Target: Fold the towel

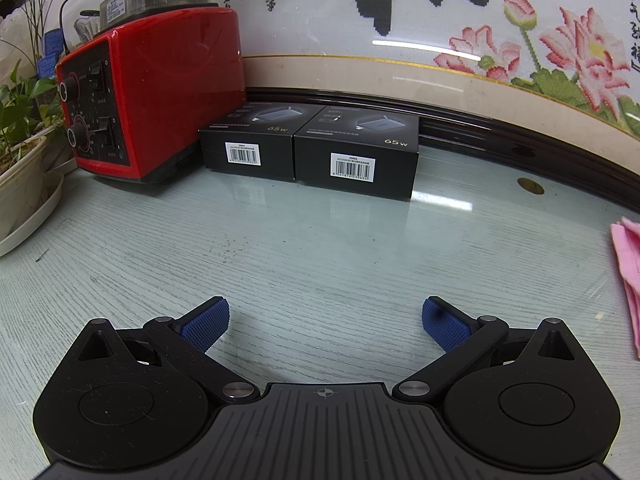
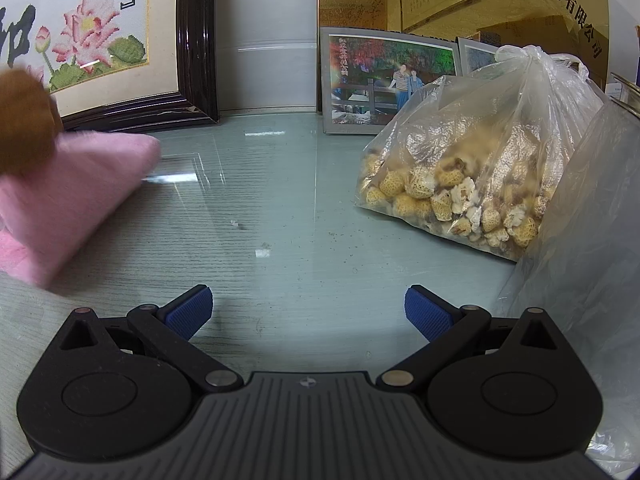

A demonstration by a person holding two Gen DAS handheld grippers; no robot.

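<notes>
Left tongs (image 1: 325,322) and right tongs (image 2: 308,312) level, spread, empty

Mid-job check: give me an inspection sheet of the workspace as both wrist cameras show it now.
Surface: glass-topped table, faint specks.
Job's things: pink towel, bunched, lying between the grippers, ungripped; brown blurred thing over it.
Clutter: red appliance, two black boxes, plant pot, bag of dried goods.
Grippers: left gripper open, empty; right gripper open, empty.
Cables: black cord behind appliance.
Surroundings: framed embroidery, photo frame.
</notes>
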